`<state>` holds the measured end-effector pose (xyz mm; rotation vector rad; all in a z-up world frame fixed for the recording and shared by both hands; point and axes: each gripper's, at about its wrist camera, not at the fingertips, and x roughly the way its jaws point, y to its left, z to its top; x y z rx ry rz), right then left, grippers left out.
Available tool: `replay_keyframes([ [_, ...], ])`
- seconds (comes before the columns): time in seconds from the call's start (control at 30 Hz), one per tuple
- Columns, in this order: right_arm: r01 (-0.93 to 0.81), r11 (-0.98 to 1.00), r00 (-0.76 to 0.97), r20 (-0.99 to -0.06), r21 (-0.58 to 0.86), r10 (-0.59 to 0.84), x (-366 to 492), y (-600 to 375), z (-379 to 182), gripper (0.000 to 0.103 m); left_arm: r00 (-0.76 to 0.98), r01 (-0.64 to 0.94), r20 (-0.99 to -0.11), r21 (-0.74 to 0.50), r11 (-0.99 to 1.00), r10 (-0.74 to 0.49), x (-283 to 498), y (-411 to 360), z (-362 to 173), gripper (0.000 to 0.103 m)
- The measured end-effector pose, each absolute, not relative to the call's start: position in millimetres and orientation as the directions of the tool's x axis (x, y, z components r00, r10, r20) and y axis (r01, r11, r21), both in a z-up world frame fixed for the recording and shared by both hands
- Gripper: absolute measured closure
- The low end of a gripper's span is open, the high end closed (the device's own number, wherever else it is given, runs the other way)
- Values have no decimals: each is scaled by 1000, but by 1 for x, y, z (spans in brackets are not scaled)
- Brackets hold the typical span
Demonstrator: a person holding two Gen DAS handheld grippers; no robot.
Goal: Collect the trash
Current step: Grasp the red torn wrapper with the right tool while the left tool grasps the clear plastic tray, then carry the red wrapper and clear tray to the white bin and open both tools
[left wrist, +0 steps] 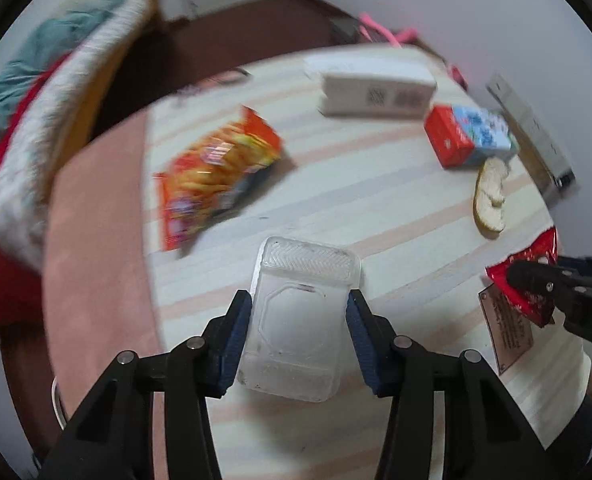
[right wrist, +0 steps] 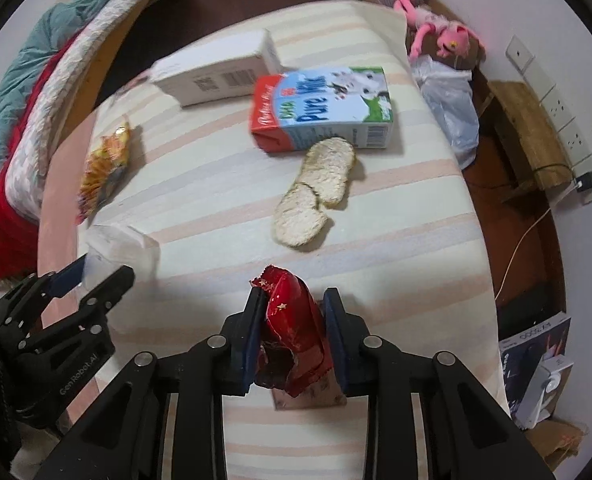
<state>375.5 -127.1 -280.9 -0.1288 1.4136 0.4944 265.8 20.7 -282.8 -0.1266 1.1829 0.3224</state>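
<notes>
Left tool point(left wrist: 299, 300) clamps the clear plastic tray point(left wrist: 299, 320), right tool point(right wrist: 294, 302) pinches the red wrapper point(right wrist: 292, 336); both lifted for binning, milk carton point(right wrist: 323, 108) ahead on the table point(right wrist: 395, 216).

"Pure Milk" can be read in big blue letters on the milk carton point(right wrist: 321, 110), and a barcode is printed on its side. "GenRobot.AI" is seen on the black body of the left gripper point(right wrist: 96, 280), and "DA" on the right gripper point(left wrist: 529, 276). Barcodes are shown on the white box point(right wrist: 216, 68), but their numbers can't be made out.
</notes>
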Motion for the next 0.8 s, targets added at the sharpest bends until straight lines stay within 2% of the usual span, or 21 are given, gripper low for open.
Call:
replay_keyframes([
  [0.33, -504, 828, 131, -926, 245, 354, 294, -104, -227, 73, 472, -529, -826, 16, 849, 310, 157, 62, -203, 58],
  [0.63, -633, 690, 41, -876, 349, 481, 189, -27, -185, 73, 501, -675, -763, -47, 737, 410, 36, 128, -148, 58],
  [0.8, -727, 569, -38, -850, 385, 526, 125, 47, -165, 73, 477, -751, -740, -63, 657, 474, -31, 173, -129, 58],
])
